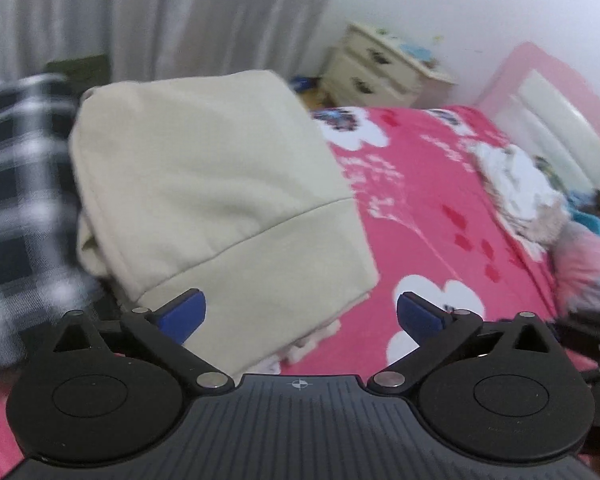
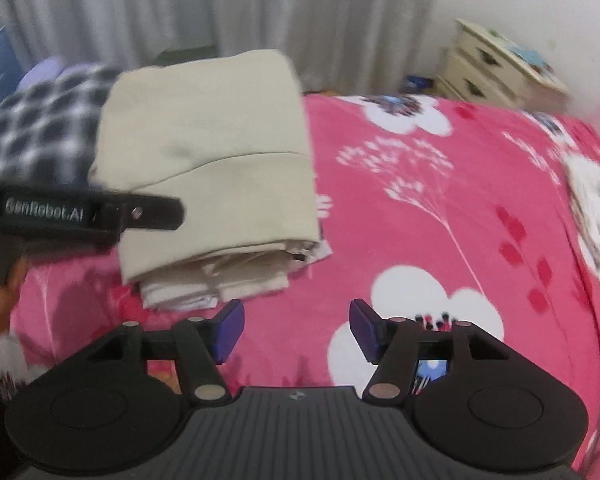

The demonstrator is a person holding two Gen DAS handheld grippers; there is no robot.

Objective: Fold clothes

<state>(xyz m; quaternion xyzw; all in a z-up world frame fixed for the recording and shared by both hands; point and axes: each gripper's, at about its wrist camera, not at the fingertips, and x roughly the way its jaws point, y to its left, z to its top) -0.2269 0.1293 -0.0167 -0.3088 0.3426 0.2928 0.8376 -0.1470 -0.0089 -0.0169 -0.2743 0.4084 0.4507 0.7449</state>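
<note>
With both the left tool [image 1: 301,316] and the right tool [image 2: 296,330] spread open and empty, the folded beige garment [image 2: 208,152] lies on the bed [image 2: 440,220] at ten o'clock, where a careless brush could spill its loose lower layers.

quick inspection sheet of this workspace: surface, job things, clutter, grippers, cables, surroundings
surface: pink floral bedspread, mostly bare on the right.
job's things: beige garment folded in a thick stack; plaid cloth beside it, left.
clutter: heap of clothes near the headboard.
grippers: left hand-held gripper open, over the beige garment's near edge, contact unclear; right hand-held gripper open, over bare bedspread, empty.
cables: nothing seen.
surroundings: grey curtain, cream drawers, white wall.
</note>
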